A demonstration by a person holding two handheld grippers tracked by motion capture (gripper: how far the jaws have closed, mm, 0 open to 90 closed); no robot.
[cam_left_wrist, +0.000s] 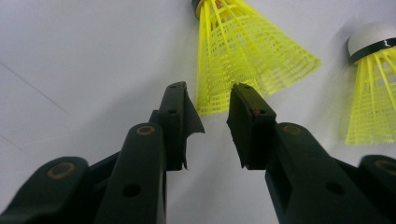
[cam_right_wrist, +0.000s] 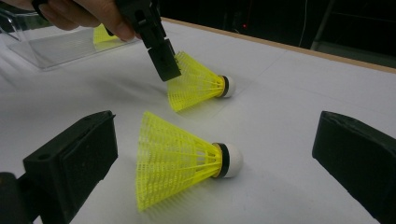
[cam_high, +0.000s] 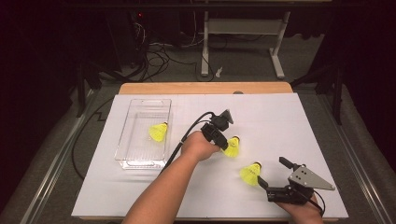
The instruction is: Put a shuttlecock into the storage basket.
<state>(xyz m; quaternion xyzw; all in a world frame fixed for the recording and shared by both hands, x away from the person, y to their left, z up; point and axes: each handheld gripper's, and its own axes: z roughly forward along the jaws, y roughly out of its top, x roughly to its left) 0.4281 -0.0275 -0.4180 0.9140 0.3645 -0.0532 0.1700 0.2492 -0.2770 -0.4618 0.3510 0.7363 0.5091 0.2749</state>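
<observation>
Right gripper (cam_right_wrist: 215, 154) jaws apart | left gripper (cam_left_wrist: 208, 109) apart, perhaps touching mesh shuttlecock (cam_left_wrist: 247, 56) skirt

Bare white worktop (cam_high: 289, 121) lies open at right, while a clear plastic bin (cam_high: 143, 134) blocks the left side.

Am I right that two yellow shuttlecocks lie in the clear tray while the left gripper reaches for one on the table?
Not quite: the clear tray holds one yellow shuttlecock, as the high view shows. The left gripper does reach for one on the table.
</observation>
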